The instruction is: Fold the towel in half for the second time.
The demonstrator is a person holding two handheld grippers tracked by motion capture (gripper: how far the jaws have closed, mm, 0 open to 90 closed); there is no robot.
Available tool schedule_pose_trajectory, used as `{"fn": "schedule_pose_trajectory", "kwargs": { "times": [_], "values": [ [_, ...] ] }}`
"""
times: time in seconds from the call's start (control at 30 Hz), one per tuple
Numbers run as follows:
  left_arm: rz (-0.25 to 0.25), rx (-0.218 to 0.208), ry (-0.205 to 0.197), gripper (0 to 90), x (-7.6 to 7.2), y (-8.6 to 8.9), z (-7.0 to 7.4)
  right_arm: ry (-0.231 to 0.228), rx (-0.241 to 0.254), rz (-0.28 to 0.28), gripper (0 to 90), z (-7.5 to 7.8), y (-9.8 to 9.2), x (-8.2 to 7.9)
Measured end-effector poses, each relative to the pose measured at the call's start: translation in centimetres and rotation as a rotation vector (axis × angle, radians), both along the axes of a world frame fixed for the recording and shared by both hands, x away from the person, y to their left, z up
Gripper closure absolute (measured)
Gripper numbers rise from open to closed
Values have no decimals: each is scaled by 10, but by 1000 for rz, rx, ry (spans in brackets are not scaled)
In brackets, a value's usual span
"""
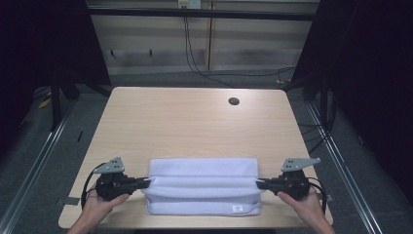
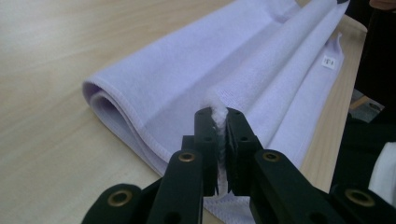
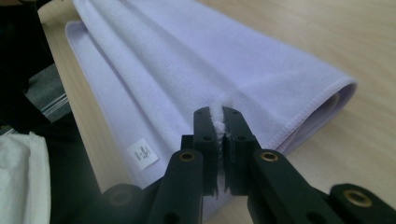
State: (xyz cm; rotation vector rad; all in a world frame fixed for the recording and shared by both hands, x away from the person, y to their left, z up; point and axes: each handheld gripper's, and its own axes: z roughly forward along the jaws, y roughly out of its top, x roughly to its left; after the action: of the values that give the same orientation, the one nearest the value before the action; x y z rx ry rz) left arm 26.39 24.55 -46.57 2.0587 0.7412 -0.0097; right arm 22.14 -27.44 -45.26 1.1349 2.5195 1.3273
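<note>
Setting: pale wood table [image 1: 195, 122] with a round cable hole [image 1: 234, 101], grey floor, dark frame, cables along the back wall. Item: lilac towel [image 1: 203, 185], folded in loose layers at the near edge, small label [image 1: 236, 208] at its front hem. Handling, by judgement: light, soft, limp, sagging between holds; best taken at the end hems. Left gripper [image 2: 219, 122] nearly closed, pinching the left end; right gripper [image 3: 219, 122] likewise clamped on the right end.

A folded lilac towel [image 1: 203, 186] lies on the table [image 1: 195, 122], pinched at each end by a hand-held gripper.
</note>
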Motion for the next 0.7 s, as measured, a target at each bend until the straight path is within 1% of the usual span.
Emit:
{"fn": "schedule_pose_trajectory", "kwargs": {
  "times": [0.07, 0.17, 0.2, 0.3, 0.33, 0.37, 0.43, 0.47, 0.5, 0.53, 0.57, 0.6, 0.63, 0.7],
  "values": [
    [-6, 17, 12, 850, -3, -1, -6, 16, -15, 11, 846, -7, 1, -3],
    [-14, 44, 6, 850, -8, -3, -9, 39, -26, 16, 834, -13, 2, -8],
    [-15, 39, 9, 850, -11, -3, -10, 43, -28, 21, 827, -13, 2, -10],
    [-24, 44, 6, 842, -16, -2, -12, 64, -40, 38, 803, -16, 2, -19],
    [-33, 48, 2, 836, -19, -3, -13, 73, -46, 43, 790, -18, 2, -22],
    [-43, 63, 1, 830, -23, -4, -13, 75, -56, 35, 778, -19, 1, -26],
    [-58, 68, 2, 819, -27, -3, -14, 94, -68, 44, 765, -20, 1, -32],
    [-61, 72, 10, 820, -29, -3, -15, 103, -70, 53, 765, -21, 1, -34],
    [-69, 78, 18, 819, -32, -3, -16, 107, -75, 58, 766, -22, 2, -36],
    [-78, 95, 18, 813, -34, -4, -18, 105, -83, 54, 765, -24, 2, -38],
    [-97, 104, 20, 797, -36, -5, -19, 112, -80, 60, 764, -25, 3, -39],
    [-108, 104, 28, 778, -36, -6, -21, 106, -91, 58, 764, -25, 3, -40],
    [-108, 108, 32, 772, -36, -6, -21, 94, -98, 49, 760, -25, 3, -40],
    [-122, 111, 44, 746, -36, -6, -21, 93, -110, 53, 753, -26, 4, -41]
  ]
}}
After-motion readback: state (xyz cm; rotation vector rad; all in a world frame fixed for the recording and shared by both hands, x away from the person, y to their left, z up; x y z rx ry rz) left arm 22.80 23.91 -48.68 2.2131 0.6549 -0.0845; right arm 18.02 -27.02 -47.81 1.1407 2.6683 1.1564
